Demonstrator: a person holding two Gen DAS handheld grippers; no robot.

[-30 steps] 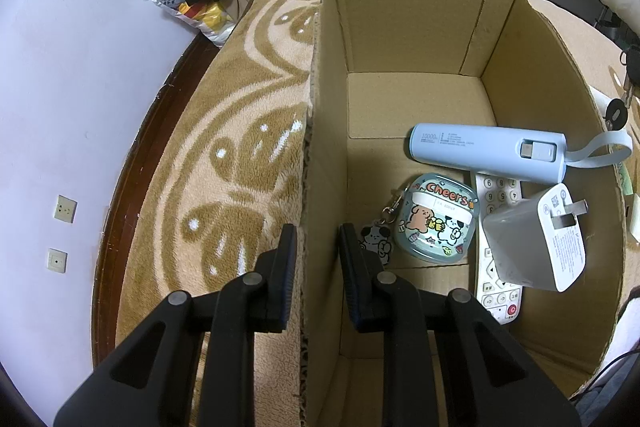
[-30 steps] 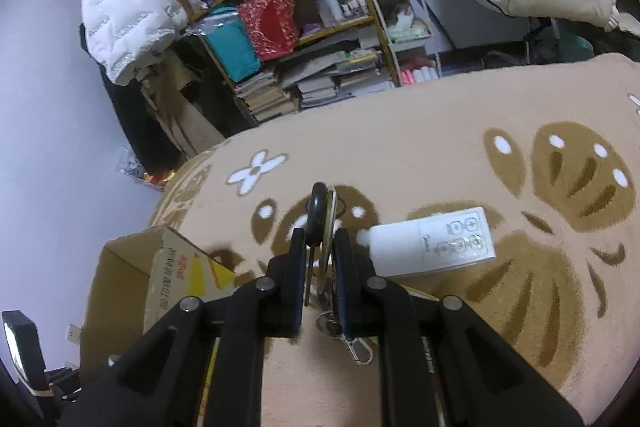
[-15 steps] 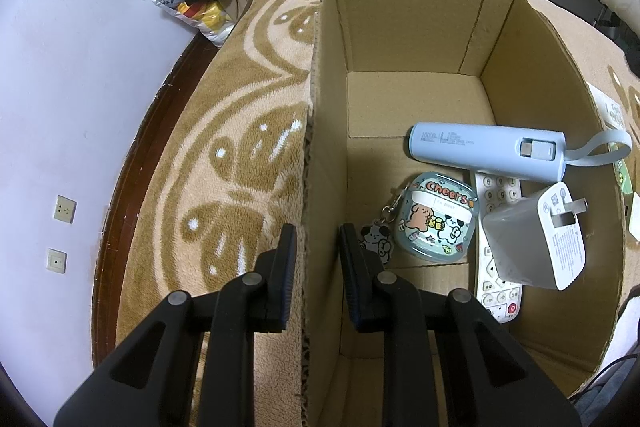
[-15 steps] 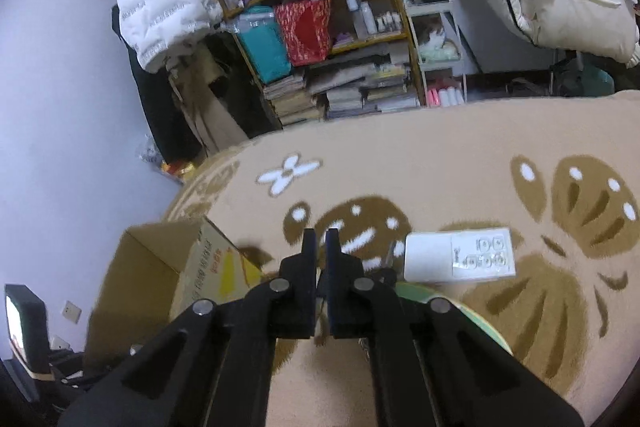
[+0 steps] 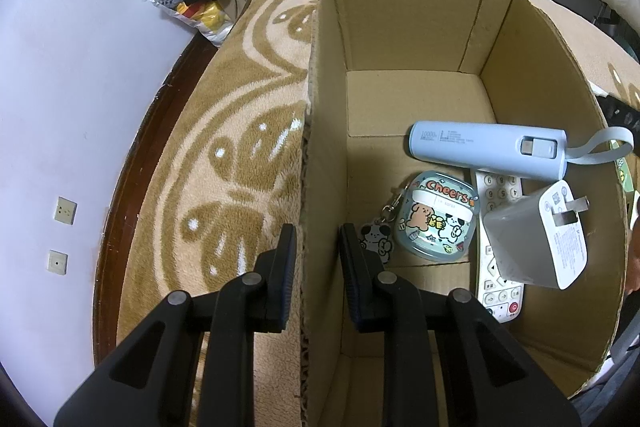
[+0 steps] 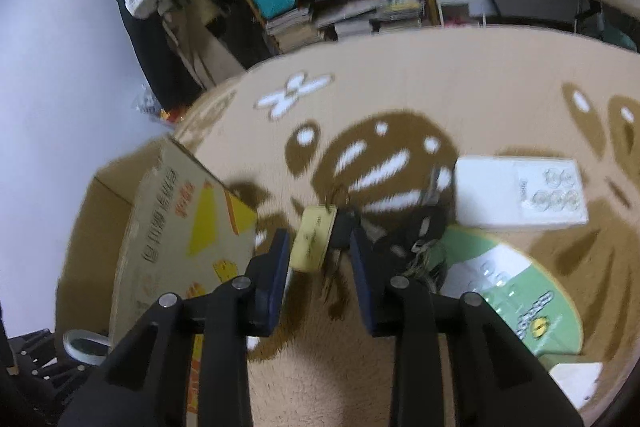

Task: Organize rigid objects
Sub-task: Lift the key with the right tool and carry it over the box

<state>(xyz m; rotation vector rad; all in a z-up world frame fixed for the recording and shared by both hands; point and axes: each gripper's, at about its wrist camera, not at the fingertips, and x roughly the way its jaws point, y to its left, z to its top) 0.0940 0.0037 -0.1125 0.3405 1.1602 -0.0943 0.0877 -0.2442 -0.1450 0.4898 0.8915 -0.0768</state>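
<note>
Cardboard box wall (image 5: 316,131) sits between the left tongs' (image 5: 316,247) fingers, maybe pinched. Right tongs (image 6: 318,247) gape around the keys (image 6: 316,239).
</note>
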